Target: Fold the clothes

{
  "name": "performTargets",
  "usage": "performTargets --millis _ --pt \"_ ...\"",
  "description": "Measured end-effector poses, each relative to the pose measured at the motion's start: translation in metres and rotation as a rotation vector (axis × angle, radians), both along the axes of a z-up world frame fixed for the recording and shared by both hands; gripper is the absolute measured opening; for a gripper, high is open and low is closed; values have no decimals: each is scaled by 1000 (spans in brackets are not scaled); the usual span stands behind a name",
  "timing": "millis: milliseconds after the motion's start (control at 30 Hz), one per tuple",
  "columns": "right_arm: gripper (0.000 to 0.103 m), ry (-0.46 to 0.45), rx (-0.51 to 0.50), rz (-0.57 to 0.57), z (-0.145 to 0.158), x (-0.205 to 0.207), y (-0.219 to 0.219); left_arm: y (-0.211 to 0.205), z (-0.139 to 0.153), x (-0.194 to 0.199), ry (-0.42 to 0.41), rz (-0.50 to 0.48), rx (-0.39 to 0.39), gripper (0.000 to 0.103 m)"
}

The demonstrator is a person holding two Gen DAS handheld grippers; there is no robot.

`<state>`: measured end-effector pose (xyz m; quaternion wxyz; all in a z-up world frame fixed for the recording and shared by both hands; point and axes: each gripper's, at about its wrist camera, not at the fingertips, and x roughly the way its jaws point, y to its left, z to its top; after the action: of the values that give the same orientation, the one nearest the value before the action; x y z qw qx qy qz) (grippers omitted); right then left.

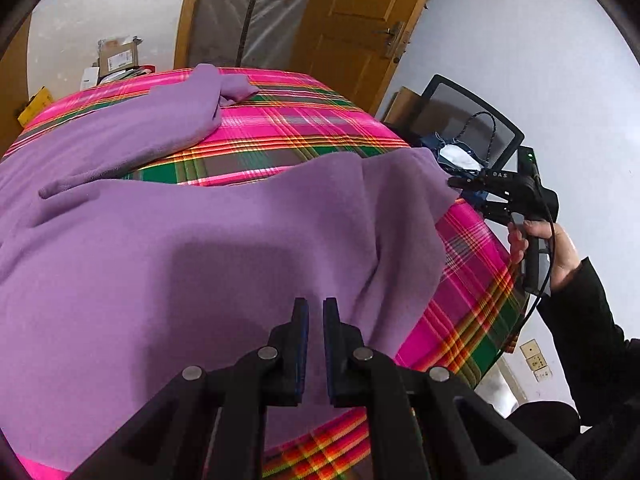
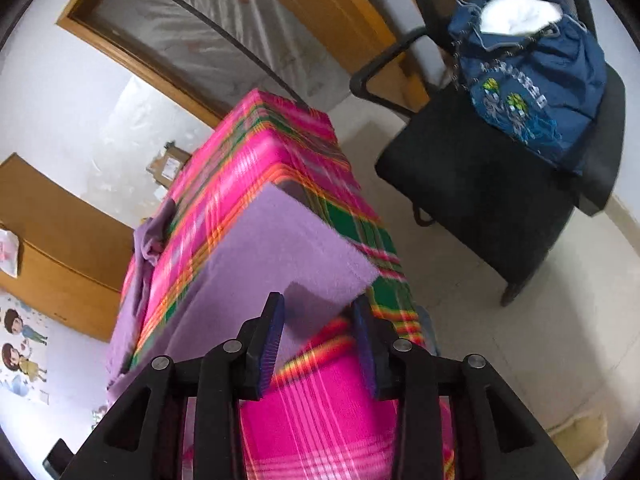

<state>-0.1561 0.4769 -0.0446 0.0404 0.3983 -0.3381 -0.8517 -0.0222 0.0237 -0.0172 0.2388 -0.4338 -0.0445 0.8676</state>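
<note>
Left gripper [image 1: 315, 312]: jaws nearly closed, pinching purple garment [image 1: 224, 240].
Right gripper [image 2: 320, 312]: jaws apart around the garment's corner, not pressing.
Garment: spread over plaid-covered counter [image 1: 280, 120].
Chair [image 2: 480, 184]: holds blue bag [image 2: 532, 80].

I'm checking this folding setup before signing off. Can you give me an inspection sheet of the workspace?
Surface: plaid cloth in pink and green covers the table.
Job's things: purple garment spread out, one sleeve bunched at the far end.
Clutter: nothing seen on the table besides the garment.
Grippers: left gripper shut over the garment, nothing visibly pinched; right gripper open, garment corner between its fingers.
Cables: black cable hangs from the right gripper.
Surroundings: black chair holding a blue bag, wooden door, boxes.
</note>
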Motion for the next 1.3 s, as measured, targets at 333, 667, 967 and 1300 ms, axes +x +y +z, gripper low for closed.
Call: performTargets --millis 333,667,967,1300 --pt "3 141 30 -54 51 51 26 9 -7 -8 -12 -16 -13 6" --pt "3 111 37 -151 55 108 46 19 -11 -7 -26 -54 -20 6" --pt "13 -73 -29 -211 -8 135 66 19 -15 -9 -40 -61 -28 6" --pt "26 93 226 -69 45 129 27 -26 -3 -8 3 64 -22 8"
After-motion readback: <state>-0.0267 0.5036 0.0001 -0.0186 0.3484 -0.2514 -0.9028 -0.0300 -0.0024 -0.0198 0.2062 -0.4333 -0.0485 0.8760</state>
